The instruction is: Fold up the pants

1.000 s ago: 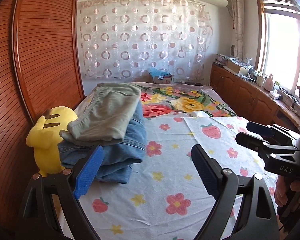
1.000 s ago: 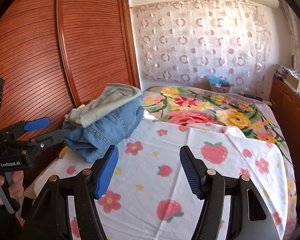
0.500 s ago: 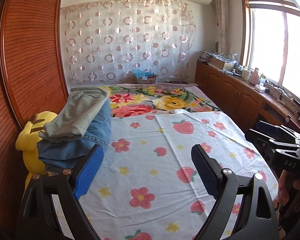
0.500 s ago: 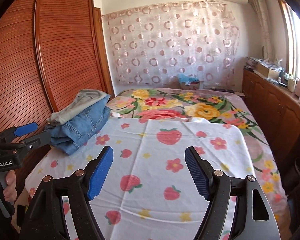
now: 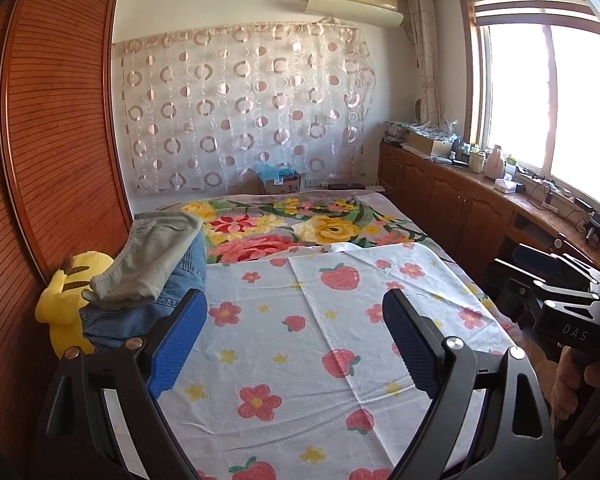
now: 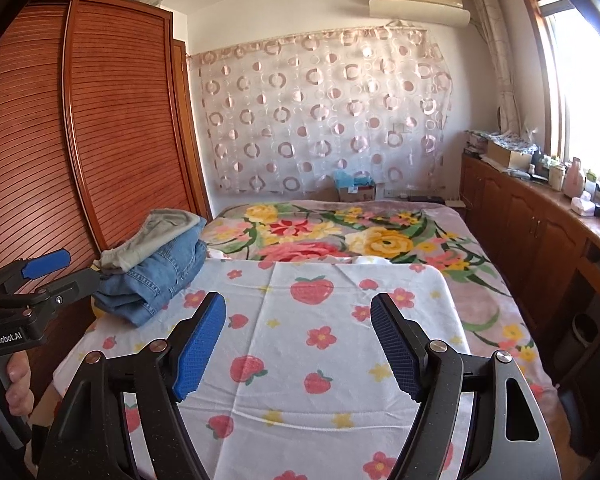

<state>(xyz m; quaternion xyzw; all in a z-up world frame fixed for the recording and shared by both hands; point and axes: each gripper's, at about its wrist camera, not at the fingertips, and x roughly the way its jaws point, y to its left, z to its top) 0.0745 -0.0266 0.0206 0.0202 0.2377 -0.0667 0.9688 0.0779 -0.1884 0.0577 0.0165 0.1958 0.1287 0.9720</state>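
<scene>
A folded stack lies at the left side of the bed: grey pants (image 5: 156, 256) (image 6: 156, 232) on top of blue jeans (image 5: 140, 316) (image 6: 160, 276). My left gripper (image 5: 294, 312) stands open over the strawberry-print sheet (image 5: 300, 360), to the right of the stack and apart from it, with nothing between its blue pads. My right gripper (image 6: 298, 312) is open too, above the same sheet (image 6: 300, 360), and holds nothing. Each gripper shows in the other's view: the right one (image 5: 512, 268) at the right edge, the left one (image 6: 64, 274) at the left edge beside the jeans.
A yellow plush toy (image 5: 66, 300) sits between the stack and the slatted wooden wardrobe (image 5: 52, 160). A floral blanket (image 5: 300, 228) covers the far half of the bed. Wooden cabinets (image 6: 532, 240) with clutter line the right wall under the window. A cardboard box (image 5: 280, 184) stands at the far end.
Both grippers have drawn back and away from the folded stack, which now looks smaller and further off. The right gripper's jaws have widened a little.
</scene>
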